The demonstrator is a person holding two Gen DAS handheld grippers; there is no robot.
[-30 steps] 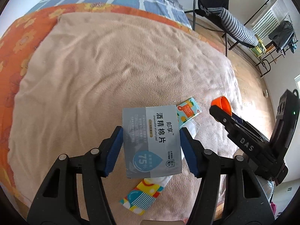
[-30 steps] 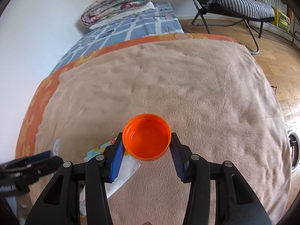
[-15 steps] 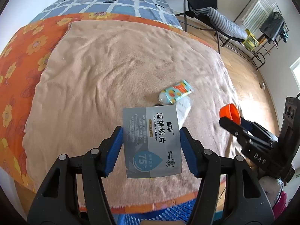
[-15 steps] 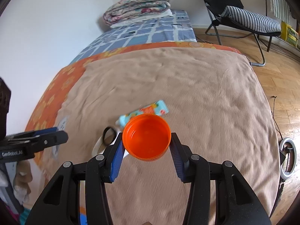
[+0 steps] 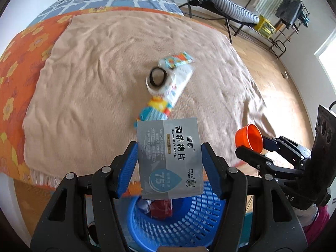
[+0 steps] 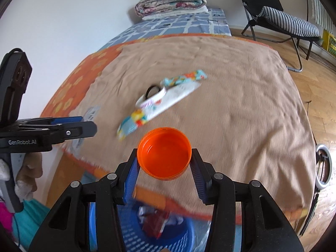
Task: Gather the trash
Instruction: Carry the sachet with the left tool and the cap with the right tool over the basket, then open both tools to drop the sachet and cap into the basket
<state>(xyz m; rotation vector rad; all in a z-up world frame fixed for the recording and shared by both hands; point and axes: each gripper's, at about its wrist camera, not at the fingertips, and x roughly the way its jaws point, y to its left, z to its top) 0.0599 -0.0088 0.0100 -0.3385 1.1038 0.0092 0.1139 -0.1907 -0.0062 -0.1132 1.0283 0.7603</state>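
Observation:
My left gripper (image 5: 169, 168) is shut on a grey alcohol-pad sachet (image 5: 170, 157), held edge to edge above a blue mesh basket (image 5: 178, 224). My right gripper (image 6: 163, 166) is shut on an orange plastic lid (image 6: 164, 154), also over the blue basket (image 6: 134, 237), which holds some red and white trash. The orange lid (image 5: 250, 135) and right gripper show at the right of the left wrist view. On the tan blanket (image 5: 94, 79) lie a colourful wrapper (image 5: 166, 96), a tape roll (image 5: 157, 79) and a small patterned packet (image 5: 178, 59).
The bed carries an orange flowered cover (image 5: 14, 63) and a blue checked sheet (image 6: 178, 25) with a folded quilt (image 6: 172, 0). A folding chair (image 6: 283, 19) stands on the wooden floor right of the bed. A ring light (image 6: 323, 172) lies on the floor.
Both grippers have drawn back from the bed with their items still held. The blue basket has come into view beneath them, and the trash left on the blanket now lies farther away.

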